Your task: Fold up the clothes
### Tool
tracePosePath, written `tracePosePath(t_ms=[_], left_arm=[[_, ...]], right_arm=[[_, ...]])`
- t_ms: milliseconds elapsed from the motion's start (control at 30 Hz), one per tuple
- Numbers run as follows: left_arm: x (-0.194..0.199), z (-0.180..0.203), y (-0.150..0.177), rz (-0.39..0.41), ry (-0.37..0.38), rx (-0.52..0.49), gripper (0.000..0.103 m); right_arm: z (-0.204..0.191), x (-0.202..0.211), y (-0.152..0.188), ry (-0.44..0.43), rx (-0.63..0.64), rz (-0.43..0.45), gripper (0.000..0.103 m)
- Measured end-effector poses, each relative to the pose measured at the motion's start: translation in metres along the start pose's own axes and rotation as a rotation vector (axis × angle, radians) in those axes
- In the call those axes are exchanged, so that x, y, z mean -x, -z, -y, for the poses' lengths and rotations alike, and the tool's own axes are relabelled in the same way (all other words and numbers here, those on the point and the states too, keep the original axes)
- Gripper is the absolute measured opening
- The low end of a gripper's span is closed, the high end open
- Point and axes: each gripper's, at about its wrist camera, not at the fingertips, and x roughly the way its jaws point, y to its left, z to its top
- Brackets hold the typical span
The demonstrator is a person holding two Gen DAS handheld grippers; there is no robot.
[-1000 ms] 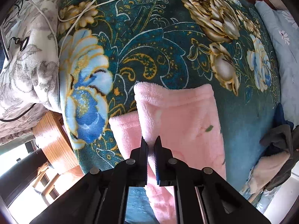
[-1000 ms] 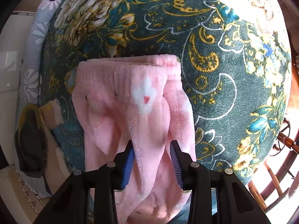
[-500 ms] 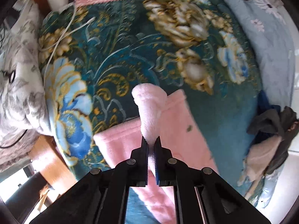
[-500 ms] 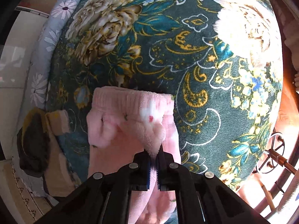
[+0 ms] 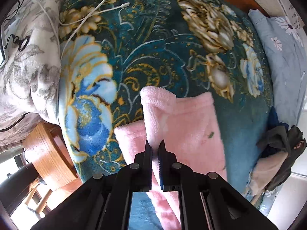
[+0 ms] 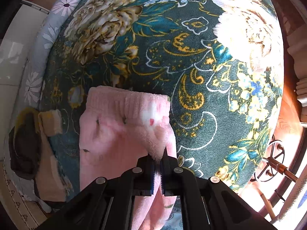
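The pink trousers [image 5: 184,134] are fluffy fleece with a ribbed waistband; the floral blanket [image 5: 153,57] is short plush (matt); the bedside table [image 5: 48,153] is glossy wood; gripper bodies are matt black plastic

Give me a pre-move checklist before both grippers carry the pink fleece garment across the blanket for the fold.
1. Left gripper shut on the pink fleece garment: ok.
2. Right gripper shut on the garment near its waistband: ok.
3. Floral blanket ahead of the garment is bare: ok.
4. White charging cable lies far up the blanket, apart from the garment: ok.
5. Dark clothes pile is apart from the garment: ok.
6. Both layers caught evenly in each grip: cannot tell.
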Motion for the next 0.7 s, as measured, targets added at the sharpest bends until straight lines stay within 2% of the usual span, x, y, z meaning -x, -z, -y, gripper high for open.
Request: tracePosePath(t_ms=[100,267,300,400,467,533,700], left_arm=[[-0.023,-0.008,-0.001,-0.034,-0.035,0.046,0.005],[-0.031,-0.007,-0.005,-0.083,-0.035,0.045,0.009],[-0.031,-0.007,-0.007,-0.096,-0.041,0.042,0.009],[-0.031,-0.007,-0.011,-0.127,-0.093,0.015,0.018],[-0.031,-0.007,-0.013,-0.138,-0.121,0.006,0.019],[-0.029,-0.009,-0.013,-0.135,-0.138,0.013,0.019],[-0.023,-0.018,-0.008,-0.133,-0.158,0.049,0.022]], right_arm=[[-0.002,-0.01,-0.001,0.029,-0.007,-0.011,0.005],[-0.01,-0.018,-0.003,0.035,0.042,-0.036,0.005],[-0.011,-0.019,-0.003,0.039,0.053,-0.041,0.008],[-0.014,-0.022,-0.001,0.062,0.105,-0.043,0.009],[-0.014,-0.024,0.002,0.062,0.136,-0.038,0.018],[-0.012,-0.027,0.004,0.066,0.157,-0.041,0.034],[0.001,-0.046,0.01,0.062,0.151,-0.077,0.043]])
